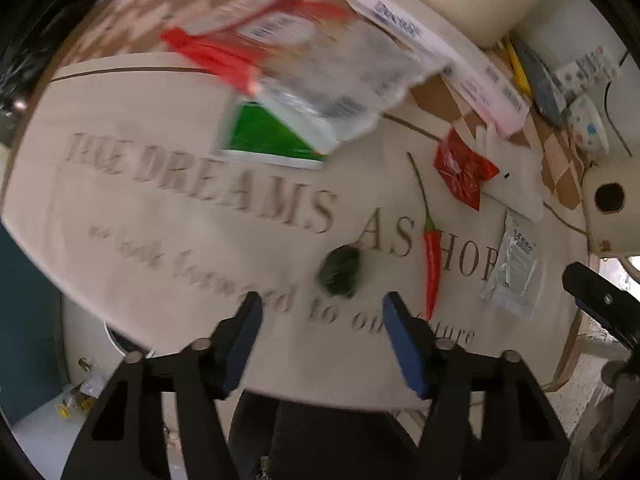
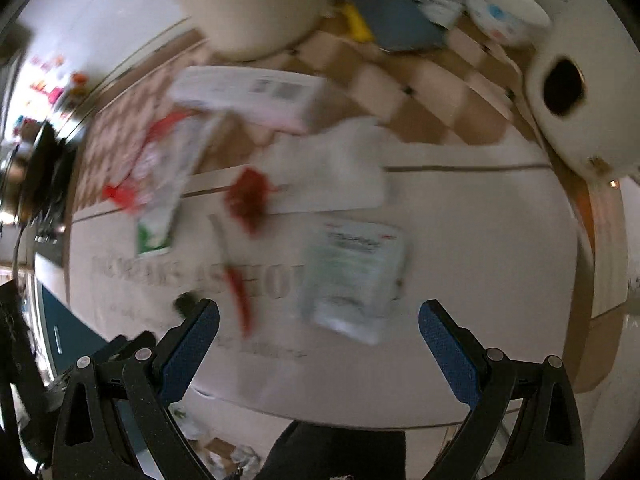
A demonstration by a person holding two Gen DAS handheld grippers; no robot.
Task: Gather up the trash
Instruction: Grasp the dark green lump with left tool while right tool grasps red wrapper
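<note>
Both claws spread wide, grasping nothing: left gripper (image 1: 322,332) poised over the near edge of the printed tablecloth (image 1: 120,216), right gripper (image 2: 320,336) likewise above it.

Trash scattered across the tablecloth, none collected yet by the look of things. Dark green crumpled scrap (image 1: 339,272) lying just beyond the left fingertips, close to the lettering. Red chili (image 1: 432,264) beside it, toward the right. Small clear sachet (image 1: 510,270) farther right on the cloth, directly ahead of the right gripper in its own view. Crumpled red wrapper (image 1: 464,170) and a red-and-clear bag (image 1: 288,64) farther back, the bag overlapping a green packet (image 1: 264,136).

Probably the approach step: next, lowering the left gripper onto the green scrap and pinching. Blur in both views, so fine contact hard to judge.

Containers: spotted bowl (image 1: 588,128) at the far side, contents hidden. No trash bin clearly visible.
</note>
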